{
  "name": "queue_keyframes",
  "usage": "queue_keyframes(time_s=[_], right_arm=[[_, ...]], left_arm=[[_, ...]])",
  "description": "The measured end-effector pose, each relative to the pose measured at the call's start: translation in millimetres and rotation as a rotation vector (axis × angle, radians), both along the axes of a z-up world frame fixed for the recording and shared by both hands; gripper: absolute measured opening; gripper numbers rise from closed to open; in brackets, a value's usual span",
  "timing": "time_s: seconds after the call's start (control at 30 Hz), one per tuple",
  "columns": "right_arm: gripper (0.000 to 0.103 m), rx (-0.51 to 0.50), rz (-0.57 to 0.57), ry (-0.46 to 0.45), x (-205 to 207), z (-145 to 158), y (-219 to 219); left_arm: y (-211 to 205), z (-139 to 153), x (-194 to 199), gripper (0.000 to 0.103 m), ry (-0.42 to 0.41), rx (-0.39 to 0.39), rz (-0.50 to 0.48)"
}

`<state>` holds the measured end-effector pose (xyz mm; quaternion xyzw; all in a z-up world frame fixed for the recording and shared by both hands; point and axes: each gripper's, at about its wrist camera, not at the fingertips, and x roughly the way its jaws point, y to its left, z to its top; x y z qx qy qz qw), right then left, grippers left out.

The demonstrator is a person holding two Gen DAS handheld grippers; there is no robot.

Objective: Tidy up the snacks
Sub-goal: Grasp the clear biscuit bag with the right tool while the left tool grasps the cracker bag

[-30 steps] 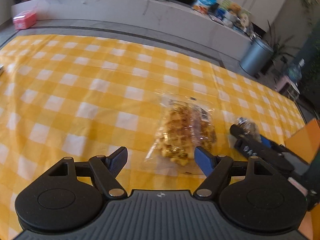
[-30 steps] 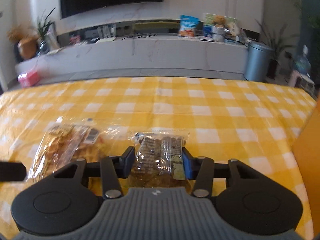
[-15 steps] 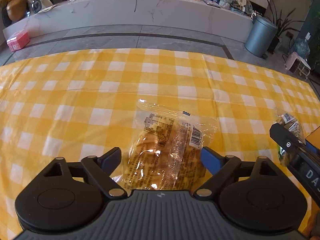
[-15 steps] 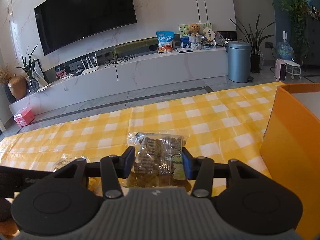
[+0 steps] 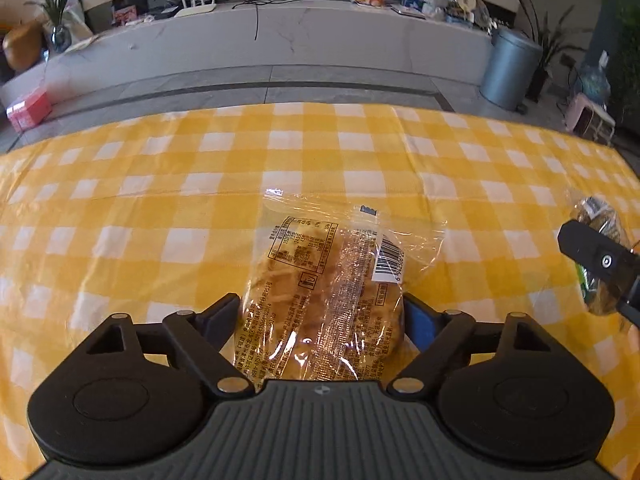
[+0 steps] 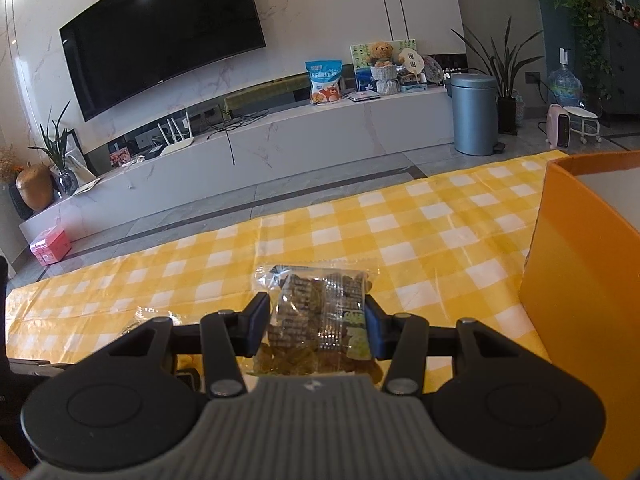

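Note:
A clear bag of golden pastry (image 5: pixel 320 288) lies on the yellow checked tablecloth (image 5: pixel 160 200). My left gripper (image 5: pixel 322 320) has its fingers on both sides of the bag and is closed against it. My right gripper (image 6: pixel 318 328) is shut on a clear packet of dark brown snacks (image 6: pixel 320 316) and holds it above the cloth. That packet and the right gripper also show at the right edge of the left wrist view (image 5: pixel 600 252). An orange box (image 6: pixel 580 280) with an open top stands to the right of the right gripper.
Beyond the table's far edge is grey floor, a long white TV bench (image 6: pixel 280 140), a grey bin (image 6: pixel 474 114) and a pink box (image 6: pixel 50 244) on the floor. The pastry bag's corner shows at the lower left of the right wrist view (image 6: pixel 152 316).
My left gripper moved forward over the pastry bag and closed on it. My right gripper lifted the dark snack packet up and toward the orange box.

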<state>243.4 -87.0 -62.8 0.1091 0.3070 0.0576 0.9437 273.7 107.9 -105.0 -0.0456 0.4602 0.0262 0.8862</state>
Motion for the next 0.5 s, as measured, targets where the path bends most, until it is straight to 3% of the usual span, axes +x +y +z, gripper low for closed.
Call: queue_keyframes(time_s=[0.2,0.5], right_arm=[[0.048,0.009,0.016,-0.028,-11,13,1],[0.048,0.072,0.046,-0.125,-47,73,-16]], left_arm=[[13,28,-20,0.096,-0.035,-0.058,0.045],[-6,117,-64,0.096,-0.208,-0.112,-0.004]])
